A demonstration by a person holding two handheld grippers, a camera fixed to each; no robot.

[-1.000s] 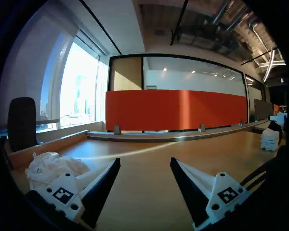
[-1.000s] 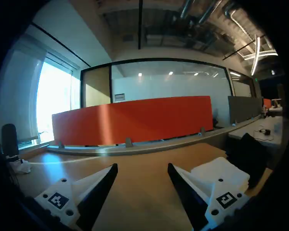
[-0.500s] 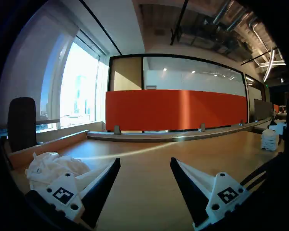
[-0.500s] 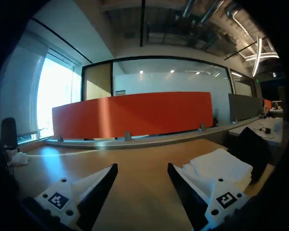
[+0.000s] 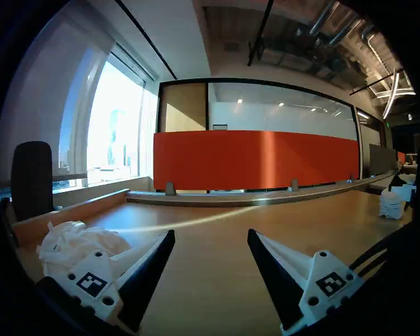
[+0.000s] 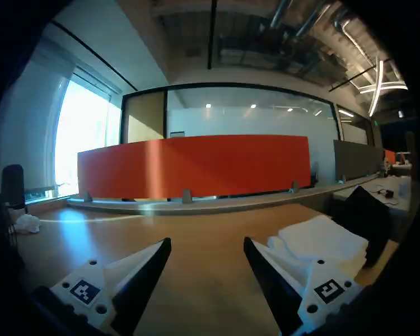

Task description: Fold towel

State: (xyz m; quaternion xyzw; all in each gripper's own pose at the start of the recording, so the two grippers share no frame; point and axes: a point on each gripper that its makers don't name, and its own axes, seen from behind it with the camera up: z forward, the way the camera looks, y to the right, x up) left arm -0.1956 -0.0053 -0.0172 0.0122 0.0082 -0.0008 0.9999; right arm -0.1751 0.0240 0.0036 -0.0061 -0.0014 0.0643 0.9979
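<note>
— Where's the towel?

— In the left gripper view, the crumpled towel (image 5: 70,242) lies on the table (image 5: 210,280), short of the orange partition (image 5: 255,159), off its end by the window (image 5: 112,140). It sits just behind one finger of the left hand-held gripper (image 5: 210,232), whose jaws are wide apart and hold nothing.

— And the right gripper view?

— The right hand-held gripper (image 6: 206,239) gapes just as wide and is empty. A folded stack (image 6: 327,241) of white towels lies off the partition's other end. The crumpled towel (image 6: 26,223) looks small and far off.
</note>
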